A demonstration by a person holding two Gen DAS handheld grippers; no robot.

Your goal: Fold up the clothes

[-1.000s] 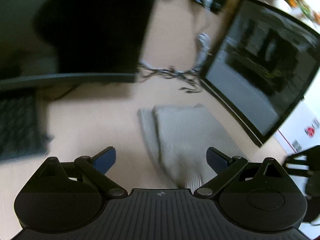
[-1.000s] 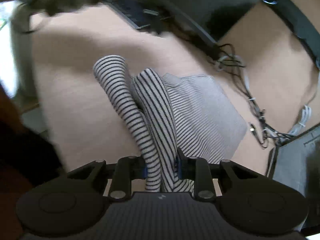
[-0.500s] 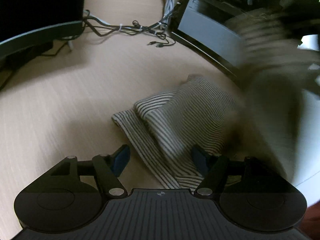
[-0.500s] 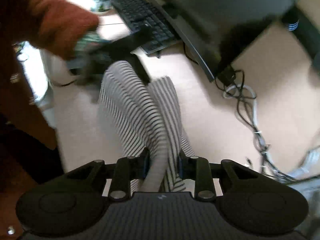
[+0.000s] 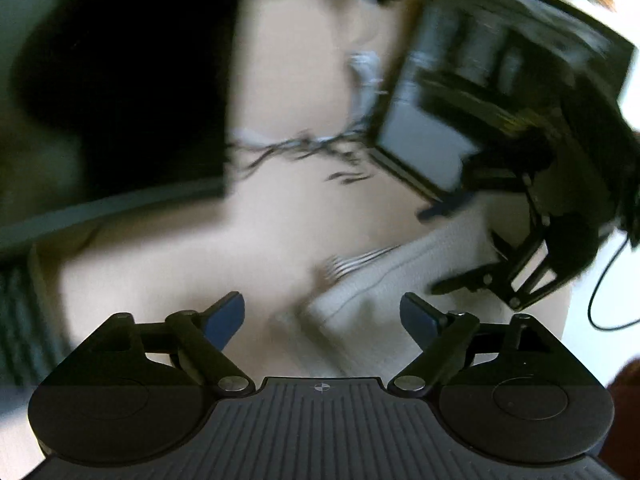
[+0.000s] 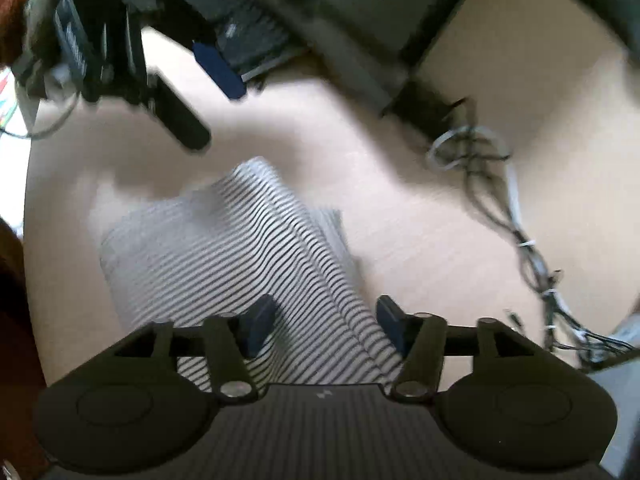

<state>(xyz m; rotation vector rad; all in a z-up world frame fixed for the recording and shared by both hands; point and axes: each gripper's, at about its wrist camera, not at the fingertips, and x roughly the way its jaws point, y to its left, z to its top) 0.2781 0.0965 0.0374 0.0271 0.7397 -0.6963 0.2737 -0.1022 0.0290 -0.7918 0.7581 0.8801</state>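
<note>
A grey-and-black striped garment lies folded on the light wooden desk. My right gripper hovers over its near end, jaws opening; the topmost striped fold runs between the pads, which do not press on it. In the left wrist view the same garment is blurred, just ahead and to the right. My left gripper is above the desk beside it, jaws opening, nothing between them. Each gripper shows in the other's view: the right gripper over the cloth, the left gripper at upper left.
A dark monitor on its stand is at the back left, with a keyboard near it. A tangle of cables lies on the desk. A computer case with a glass side stands to the right.
The right gripper's jaws have come apart from the striped fold, which now rests on the folded pile. The left gripper has pulled back from the cloth and widened.
</note>
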